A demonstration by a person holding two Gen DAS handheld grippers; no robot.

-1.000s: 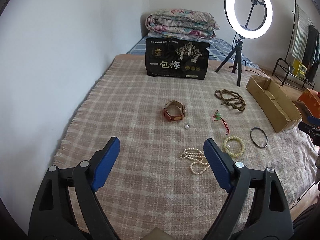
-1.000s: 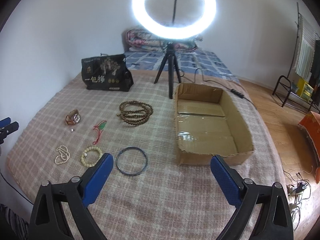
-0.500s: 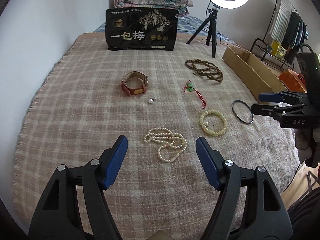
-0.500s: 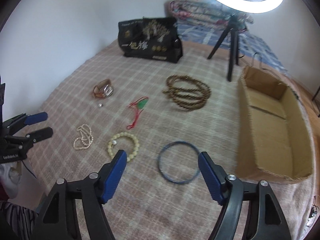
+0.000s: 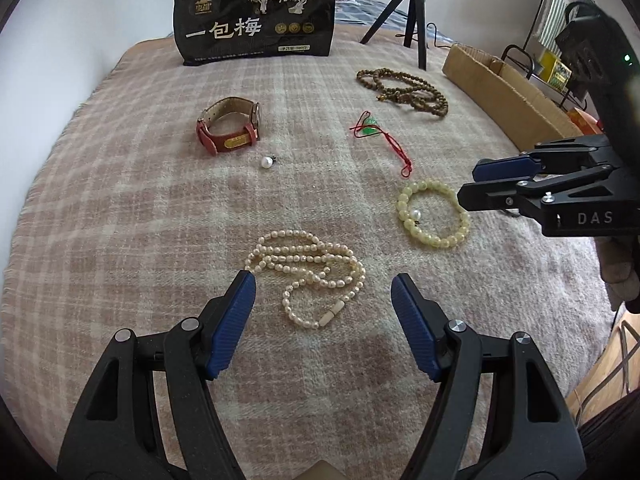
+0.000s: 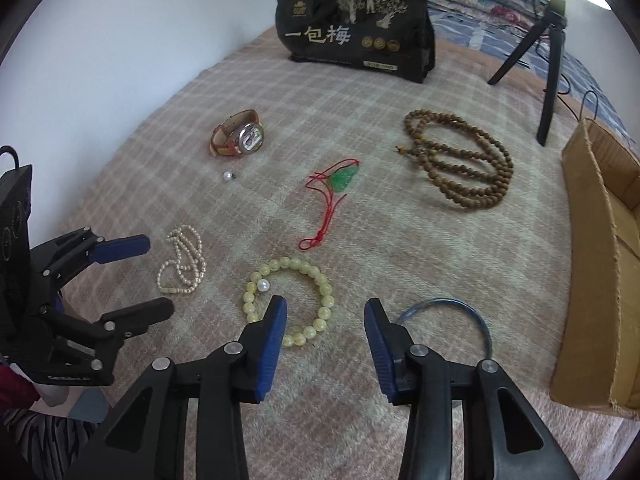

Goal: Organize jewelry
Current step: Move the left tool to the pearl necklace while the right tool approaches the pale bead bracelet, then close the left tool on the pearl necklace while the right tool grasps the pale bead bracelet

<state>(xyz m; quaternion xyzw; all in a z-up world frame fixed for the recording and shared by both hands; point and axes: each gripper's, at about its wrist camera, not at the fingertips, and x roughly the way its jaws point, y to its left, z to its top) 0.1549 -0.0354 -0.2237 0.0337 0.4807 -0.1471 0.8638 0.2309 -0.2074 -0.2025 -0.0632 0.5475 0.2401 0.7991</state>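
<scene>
**A:** ok so where are we with the jewelry? Everything's lying loose on the plaid blanket point(image 5: 132, 216). Our left gripper point(image 5: 323, 294) is tilted steeply down over the pearl necklace point(image 5: 310, 270), jaws spread wide, nothing between the pads yet.

**B:** yep, and our right gripper point(image 6: 325, 322) is pointed down too, with the jaws closing in. One side of the yellow bead bracelet point(image 6: 289, 300) lies in the gap, but the pads aren't pressing on it as far as we can tell. The blue bangle point(image 6: 454, 320) sits just beside the other jaw.

**A:** handling-wise we'd guess the pearls are light and floppy, just a limp strand. We'd pinch where the loops bunch together, not a single bead, or it'll slide out.

**B:** agreed. The bracelet looks like round, smooth beads on a string, so probably slippery. We'd grab across the band. The cardboard box point(image 6: 600, 264) sits at the blanket's right edge, probably where it all goes.
</scene>
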